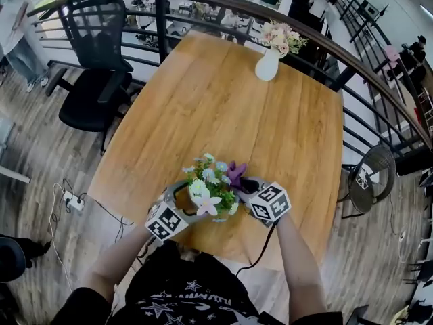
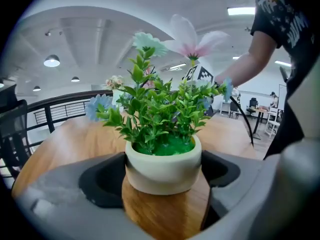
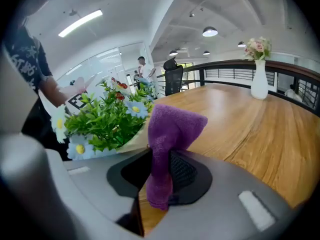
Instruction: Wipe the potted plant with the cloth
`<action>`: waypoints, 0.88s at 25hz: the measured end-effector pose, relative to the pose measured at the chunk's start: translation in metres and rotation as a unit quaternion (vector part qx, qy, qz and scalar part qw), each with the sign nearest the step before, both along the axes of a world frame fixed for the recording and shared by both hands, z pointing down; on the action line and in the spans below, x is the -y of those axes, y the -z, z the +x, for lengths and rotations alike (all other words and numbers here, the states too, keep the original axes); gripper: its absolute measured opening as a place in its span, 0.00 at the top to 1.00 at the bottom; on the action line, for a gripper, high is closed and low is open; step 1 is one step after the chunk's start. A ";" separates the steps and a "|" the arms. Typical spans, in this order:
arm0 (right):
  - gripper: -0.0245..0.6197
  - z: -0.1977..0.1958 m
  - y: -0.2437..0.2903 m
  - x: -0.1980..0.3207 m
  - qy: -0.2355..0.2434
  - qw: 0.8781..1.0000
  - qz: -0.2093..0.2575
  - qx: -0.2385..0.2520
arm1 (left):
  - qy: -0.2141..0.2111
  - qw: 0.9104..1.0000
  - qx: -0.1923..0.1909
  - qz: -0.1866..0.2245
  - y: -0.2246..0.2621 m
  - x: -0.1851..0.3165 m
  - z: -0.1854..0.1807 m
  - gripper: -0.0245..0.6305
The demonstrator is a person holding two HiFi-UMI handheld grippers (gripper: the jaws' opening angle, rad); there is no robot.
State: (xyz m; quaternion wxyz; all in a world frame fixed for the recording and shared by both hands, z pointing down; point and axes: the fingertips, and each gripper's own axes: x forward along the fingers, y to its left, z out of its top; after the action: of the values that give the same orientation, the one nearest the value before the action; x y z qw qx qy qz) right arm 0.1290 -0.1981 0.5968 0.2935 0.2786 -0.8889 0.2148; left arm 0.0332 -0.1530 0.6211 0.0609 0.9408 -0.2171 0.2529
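Potted plant (image 1: pixel 211 193), white pot: wooden table (image 1: pixel 223 100), 6 o'clock edge, clamped in left gripper (image 1: pixel 193 202). Purple cloth (image 3: pixel 170 129): pinched in right gripper (image 3: pixel 161 170), at plant's 2 o'clock. Person's shirt lettering (image 2: pixel 285 19) too blurred to read.

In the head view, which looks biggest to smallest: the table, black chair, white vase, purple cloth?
1. table
2. black chair
3. white vase and purple cloth: about alike, and the cloth is partly hidden, so unranked.

Head view looks steeply down — both gripper views, close, share the potted plant (image 1: pixel 211 191), seemingly from opposite sides.
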 end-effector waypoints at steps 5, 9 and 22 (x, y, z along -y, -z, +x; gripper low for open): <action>0.82 -0.016 0.003 0.008 0.045 0.998 -0.024 0.026 | -0.059 0.998 0.006 0.000 0.001 -0.004 -0.003 0.21; 0.82 -0.027 0.004 0.006 0.095 0.993 -0.053 0.046 | -0.092 0.996 0.005 0.000 0.001 -0.006 -0.007 0.21; 0.82 -0.050 0.002 -0.008 0.132 0.983 -0.095 0.087 | -0.125 0.992 0.010 0.000 0.002 -0.006 -0.011 0.21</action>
State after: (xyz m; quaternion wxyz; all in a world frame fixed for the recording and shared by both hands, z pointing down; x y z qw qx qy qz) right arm 0.0790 -0.1900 0.5950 0.2663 0.1100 -0.9153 0.2813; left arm 0.0223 -0.1468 0.6190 0.0264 0.9581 -0.0984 0.2677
